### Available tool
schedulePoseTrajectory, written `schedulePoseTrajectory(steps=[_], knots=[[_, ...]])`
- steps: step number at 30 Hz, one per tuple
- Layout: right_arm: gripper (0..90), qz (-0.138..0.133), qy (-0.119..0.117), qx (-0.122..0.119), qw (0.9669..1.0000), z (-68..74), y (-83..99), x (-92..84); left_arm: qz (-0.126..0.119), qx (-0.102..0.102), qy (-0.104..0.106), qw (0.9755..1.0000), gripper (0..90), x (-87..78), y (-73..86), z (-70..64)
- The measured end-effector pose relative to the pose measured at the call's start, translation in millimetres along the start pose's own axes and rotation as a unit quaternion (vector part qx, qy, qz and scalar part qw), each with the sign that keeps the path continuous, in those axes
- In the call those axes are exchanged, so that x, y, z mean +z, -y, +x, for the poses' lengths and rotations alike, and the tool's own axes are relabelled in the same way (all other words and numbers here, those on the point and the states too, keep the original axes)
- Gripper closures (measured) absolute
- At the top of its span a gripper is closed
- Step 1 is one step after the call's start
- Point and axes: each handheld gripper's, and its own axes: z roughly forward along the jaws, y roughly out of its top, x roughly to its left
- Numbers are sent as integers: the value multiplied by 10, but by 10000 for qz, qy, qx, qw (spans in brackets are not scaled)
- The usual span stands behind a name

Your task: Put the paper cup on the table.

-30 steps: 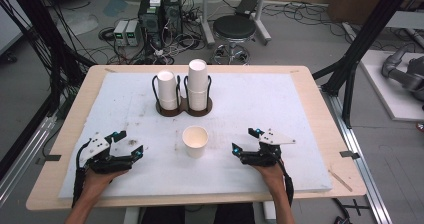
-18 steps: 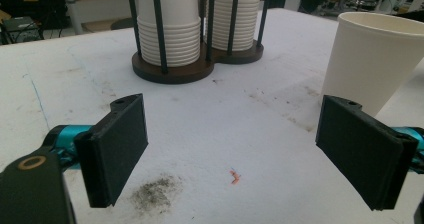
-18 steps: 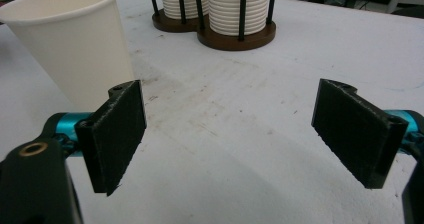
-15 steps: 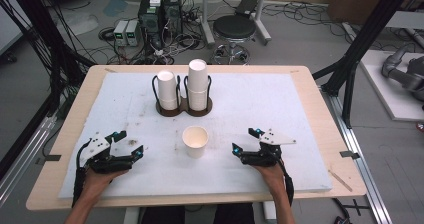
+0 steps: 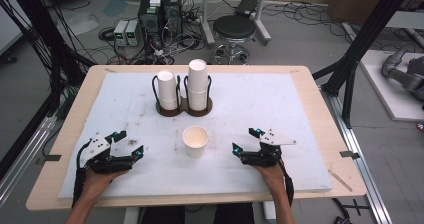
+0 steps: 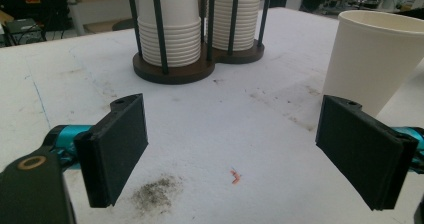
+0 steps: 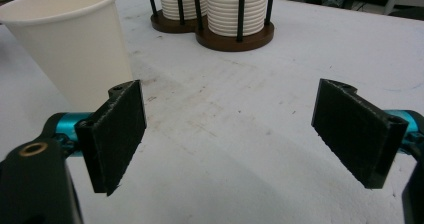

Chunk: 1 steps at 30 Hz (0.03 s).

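a lab: black frame struts (image 5: 367,31), tangled cables (image 5: 50,44), electronics boxes (image 5: 160,14) and a stool (image 5: 235,29) on the floor.

One loose cup (image 5: 195,141), two cup stacks (image 5: 197,84)

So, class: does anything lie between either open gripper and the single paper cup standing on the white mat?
Nothing visible does. Bare white mat separates the paper cup from the left gripper and right gripper.

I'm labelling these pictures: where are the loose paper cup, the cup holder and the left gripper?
paper cup (image 5: 195,142): high view, on its side wall.
cup holder (image 5: 183,107): high view, on its brown base.
left gripper (image 5: 131,145): high view, midway between its open jaws.
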Motion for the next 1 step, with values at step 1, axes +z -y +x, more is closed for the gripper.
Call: schedulePoseTrajectory(steps=[1], knots=[[147, 3, -9, -5, 10000, 1, 0, -1, -7, -10, 2, 10000, 131, -1, 1, 0]])
